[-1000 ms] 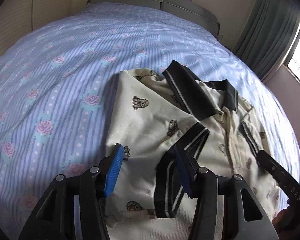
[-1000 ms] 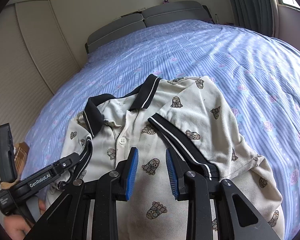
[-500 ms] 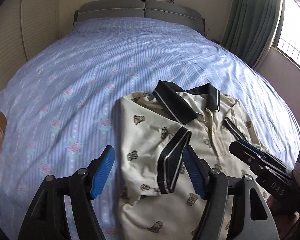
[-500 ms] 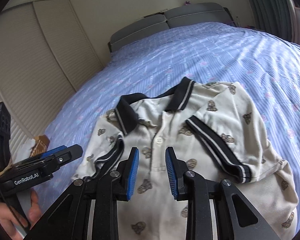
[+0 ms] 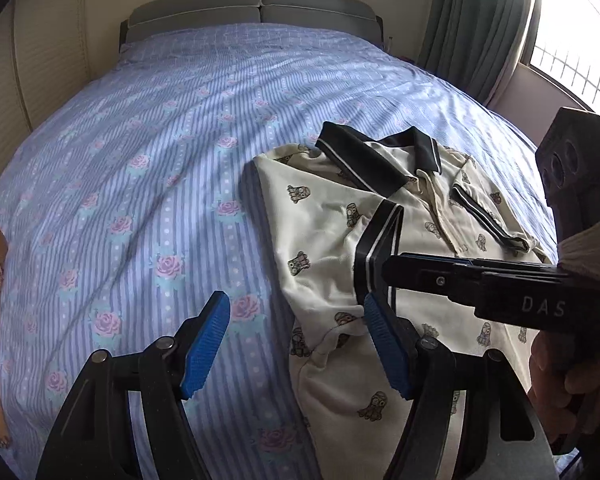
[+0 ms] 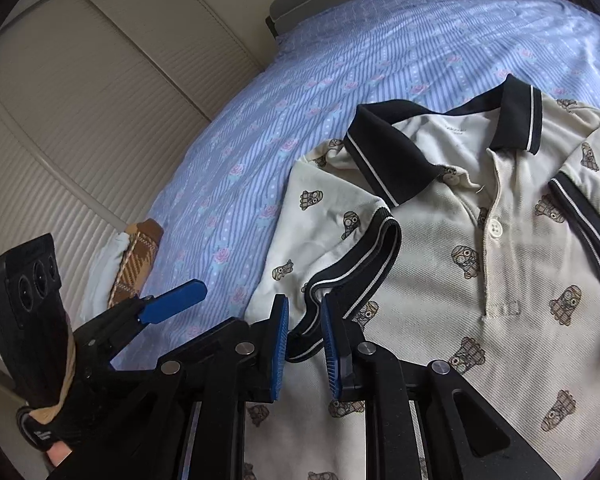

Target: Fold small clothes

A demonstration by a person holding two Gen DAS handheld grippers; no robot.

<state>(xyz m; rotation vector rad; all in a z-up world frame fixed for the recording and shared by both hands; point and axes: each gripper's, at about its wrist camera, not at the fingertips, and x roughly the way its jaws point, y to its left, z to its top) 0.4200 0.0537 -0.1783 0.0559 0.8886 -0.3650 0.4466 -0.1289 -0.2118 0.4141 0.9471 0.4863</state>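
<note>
Since 0.5 s ago the right gripper (image 6: pixel 304 350) has swung toward the shirt's folded-in sleeve, and in the left wrist view it now reaches in from the right edge across the lower middle of the frame, where before it sat low at the right. Its 2 blue pads are slightly parted and straddle the dark striped sleeve cuff (image 6: pixel 356 264); whether they press the cloth cannot be told. The left gripper (image 5: pixel 300 350) has drifted off the shirt: its jaws are spread wide and hold nothing, the left pad over bare bedsheet (image 5: pixel 140 184), the right pad at the shirt's edge.

The cream polo shirt (image 5: pixel 324 232) lies face up on the bed at the right centre of the left wrist view, collar toward the headboard (image 5: pixel 256 4), both sleeves folded inward.

Only the left wrist view shows the curtain (image 5: pixel 476 24) and window (image 5: pixel 572 52) at upper right. Only the right wrist view shows the shirt's button placket (image 6: pixel 494 228), a brown plaid cloth (image 6: pixel 138 264) at the left and the panelled wall (image 6: pixel 80 100) behind.
</note>
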